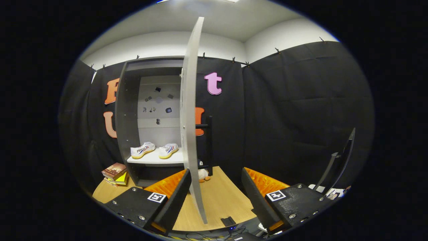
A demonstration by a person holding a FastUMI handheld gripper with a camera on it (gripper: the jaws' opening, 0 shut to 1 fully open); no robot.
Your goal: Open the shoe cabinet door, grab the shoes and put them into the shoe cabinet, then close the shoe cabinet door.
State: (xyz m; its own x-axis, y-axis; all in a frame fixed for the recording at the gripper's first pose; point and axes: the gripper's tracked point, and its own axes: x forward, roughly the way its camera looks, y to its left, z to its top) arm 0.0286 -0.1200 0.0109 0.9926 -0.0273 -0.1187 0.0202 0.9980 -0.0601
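The gripper (215,187) is open, with nothing held between its fingers. The shoe cabinet (128,117) stands ahead with its door (190,110) swung out toward the fingers, edge on. Two white shoes (154,150) sit side by side on the shelf (157,160) inside. Some books (114,173) lie stacked on the wooden table (220,197) beside the cabinet.

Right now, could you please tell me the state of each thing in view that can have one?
Cabinet door: open, edge-on just ahead of the fingers.
Shoes: both upright, side by side on the shelf inside the cabinet.
Gripper: fingers open, holding nothing.
Books: stacked flat beside the cabinet's base.
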